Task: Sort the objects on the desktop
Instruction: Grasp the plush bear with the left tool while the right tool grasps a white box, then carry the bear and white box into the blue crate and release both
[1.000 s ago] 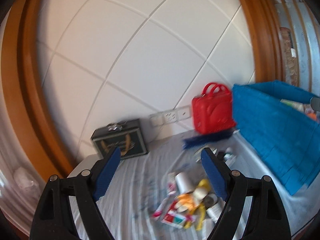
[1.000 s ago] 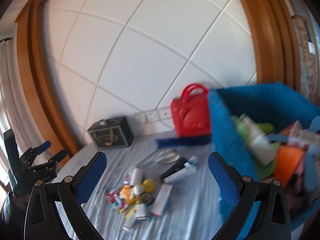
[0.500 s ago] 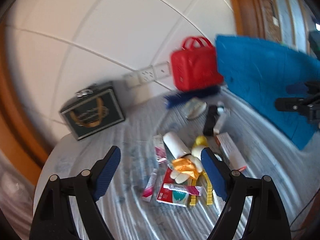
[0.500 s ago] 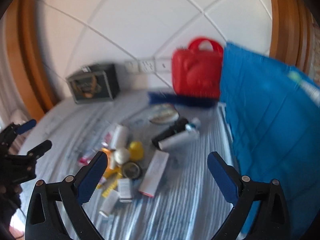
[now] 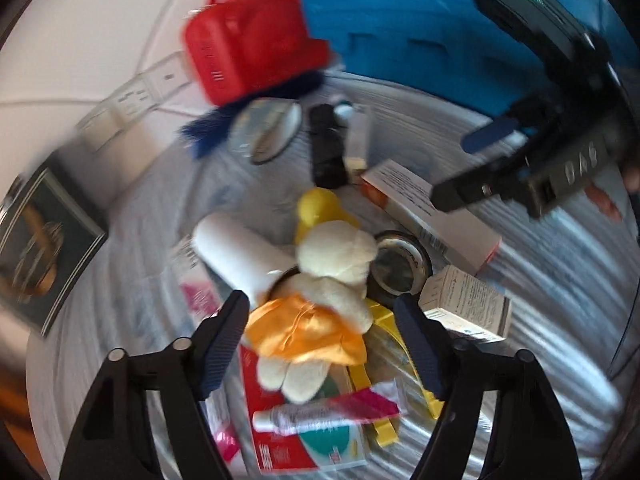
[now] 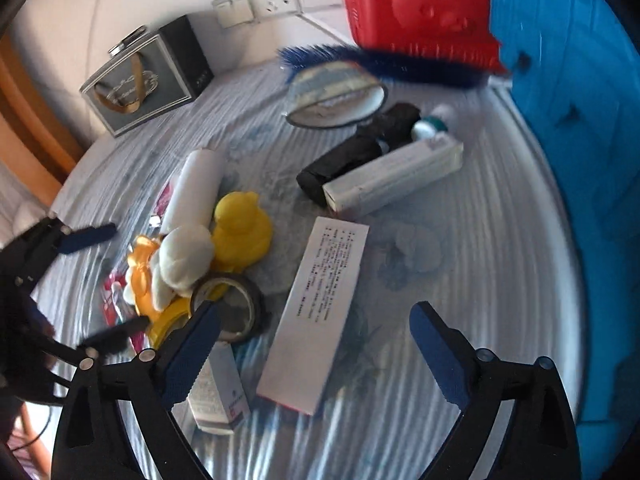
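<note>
My left gripper [image 5: 320, 340] hangs low over a heap on the striped cloth, its jaws closing. A cream plush toy in an orange dress [image 5: 316, 312] lies between the pads, and they do not press on it. Around it lie a white bottle [image 5: 240, 252], a yellow duck [image 5: 320, 208], a tape roll [image 5: 400, 264] and a toothpaste tube [image 5: 320, 412]. My right gripper [image 6: 314, 356] is wide, its jaws closing slightly, above a long white box [image 6: 320, 312] that it does not touch. A small box [image 6: 216, 392] lies by its left finger.
A blue fabric bin [image 6: 580, 120] stands at the right, with a red case [image 6: 416, 8] and a blue brush [image 6: 380, 60] behind. A round mirror [image 6: 336, 96], a black umbrella [image 6: 356, 152], a silver tube box [image 6: 392, 172] and a dark gift box [image 6: 148, 76] lie farther back.
Both grippers have dropped from facing the wall to close above the heap. The left one has rolled and its jaws have narrowed around the plush toy.
</note>
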{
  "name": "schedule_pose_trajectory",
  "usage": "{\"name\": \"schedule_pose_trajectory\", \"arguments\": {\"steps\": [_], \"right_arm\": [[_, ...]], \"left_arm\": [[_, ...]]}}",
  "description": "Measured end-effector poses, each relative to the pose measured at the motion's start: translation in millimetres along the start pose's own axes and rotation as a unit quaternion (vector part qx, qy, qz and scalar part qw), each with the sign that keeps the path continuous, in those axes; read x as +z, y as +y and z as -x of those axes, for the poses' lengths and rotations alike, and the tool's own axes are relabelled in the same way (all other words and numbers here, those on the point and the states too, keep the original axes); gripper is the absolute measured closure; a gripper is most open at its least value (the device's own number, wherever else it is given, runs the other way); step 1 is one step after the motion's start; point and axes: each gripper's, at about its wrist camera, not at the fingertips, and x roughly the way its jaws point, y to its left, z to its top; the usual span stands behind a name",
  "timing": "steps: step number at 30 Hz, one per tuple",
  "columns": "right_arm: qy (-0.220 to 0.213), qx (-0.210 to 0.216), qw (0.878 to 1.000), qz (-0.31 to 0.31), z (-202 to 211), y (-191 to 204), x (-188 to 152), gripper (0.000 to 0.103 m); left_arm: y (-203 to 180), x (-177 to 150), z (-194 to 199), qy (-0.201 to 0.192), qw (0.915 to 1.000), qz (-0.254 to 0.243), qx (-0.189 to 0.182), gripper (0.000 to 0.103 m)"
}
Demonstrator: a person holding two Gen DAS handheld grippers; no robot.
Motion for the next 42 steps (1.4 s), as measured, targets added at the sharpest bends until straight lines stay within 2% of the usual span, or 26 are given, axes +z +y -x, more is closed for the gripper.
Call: {"name": "schedule_pose_trajectory", "arguments": {"steps": [2,5,7,10,12,14,16,19,20,21,25,27,29,34,39,42], "right_arm": [[0.008,0.017,1.0,-0.019,-4,-8,-1,0.006],[0.021,0.026,0.999,-0.03,-9,-12,-5,0.006],[0.03,0.029,0.999,-0.031,-14,-12,-7,0.007],[0.043,0.018,0.998,-0.031,-23,-11,-9,0.012],[0.054,0.023,0.998,-0.035,-32,-12,-9,0.025],[0.067,0.006,0.997,-0.029,-43,-9,-9,0.032],[0.061,-0.006,0.998,-0.014,-46,-3,-7,0.034],[0.057,-0.036,0.998,0.004,-53,4,-4,0.043],[0.055,-0.053,0.997,0.022,-55,9,-3,0.052],[0.051,-0.063,0.996,0.033,-56,12,-4,0.056],[0.048,-0.062,0.995,0.055,-54,13,-7,0.059],[0.03,-0.042,0.997,0.052,-37,8,-7,0.059],[0.006,-0.053,0.996,0.07,-16,10,-6,0.059],[-0.044,-0.041,0.996,0.072,39,17,-3,0.059],[-0.11,-0.029,0.991,0.07,107,33,-4,0.059],[-0.165,-0.025,0.984,0.063,163,36,-8,0.059]], "left_arm": [[2,1,-11,0.005,0.9996,-0.018,-0.019,0.043],[8,-2,-29,0.03,0.9977,-0.03,-0.053,0.054],[8,-6,-30,0.029,0.9971,-0.039,-0.059,0.057],[9,-10,-28,0.037,0.997,-0.033,-0.059,0.069],[9,-14,-21,0.037,0.9976,-0.017,-0.056,0.071],[11,-19,-16,0.038,0.9979,0.006,-0.052,0.072],[13,-21,-16,0.039,0.9976,0.031,-0.049,0.072],[15,-23,-15,0.038,0.9962,0.064,-0.045,0.072],[15,-22,-15,0.039,0.996,0.068,-0.044,0.072],[14,-22,-16,0.04,0.9961,0.069,-0.039,0.072],[13,-20,-10,0.033,0.9956,0.083,-0.03,0.077],[14,-17,2,0.016,0.9951,0.095,-0.019,0.078],[14,-13,20,-0.006,0.9946,0.104,-0.009,0.078],[4,-2,64,-0.042,0.9931,0.108,0.016,0.078],[-15,28,132,-0.108,0.9872,0.108,0.046,0.078],[-32,54,174,-0.152,0.9818,0.096,0.061,0.078]]}}
